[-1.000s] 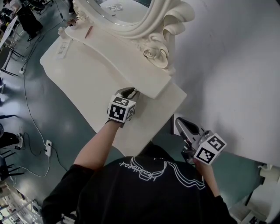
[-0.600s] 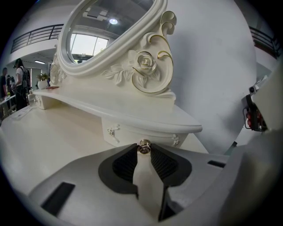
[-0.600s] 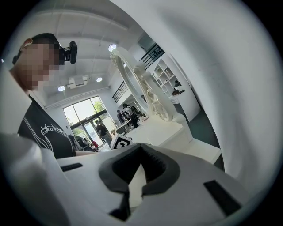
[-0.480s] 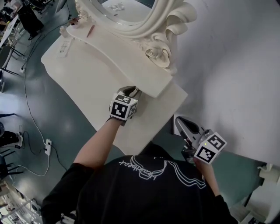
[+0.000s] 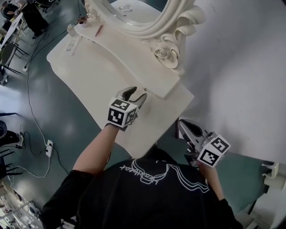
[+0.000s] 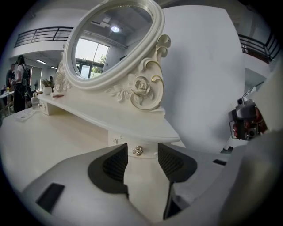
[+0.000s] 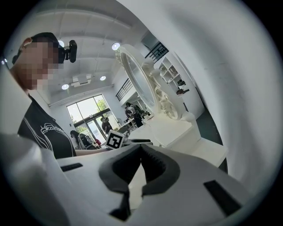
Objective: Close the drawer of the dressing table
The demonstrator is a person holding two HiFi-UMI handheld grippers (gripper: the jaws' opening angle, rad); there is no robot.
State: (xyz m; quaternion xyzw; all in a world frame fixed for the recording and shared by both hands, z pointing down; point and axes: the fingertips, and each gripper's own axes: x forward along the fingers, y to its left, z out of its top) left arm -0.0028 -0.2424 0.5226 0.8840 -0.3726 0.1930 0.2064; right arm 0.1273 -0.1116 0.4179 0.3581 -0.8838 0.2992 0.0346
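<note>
The drawer point(image 6: 148, 149) sits at the centre of the left gripper view, tucked under the shelf point(image 5: 134, 67) of the dressing table point(image 5: 147, 123). Its front looks flush, with no box sticking out over the tabletop, so I judge the closing itself as good as done. What seems left is letting go and drawing clear.

The left gripper point(image 5: 136, 93), at the middle of the head view, has its jaws opening. The small metal knob point(image 6: 138, 150) shows in the gap just ahead of the pads, and neither pad presses on it. The right gripper point(image 5: 182, 126), at lower right, has its tips together with nothing between them, and it hangs off the table's near corner, well apart from the drawer.

The shelf's overhang lies just above the knob, so a straight lift has little headroom there; pulling back low over the bare tabletop toward the bottom of the frame looks freest. The mirror point(image 5: 134, 13) frame rises beyond at upper centre. The wall point(image 5: 232, 80) closes off the right side, leaving only a narrow gap beside the table, while the floor point(image 5: 58, 116) at left is open apart from cables
</note>
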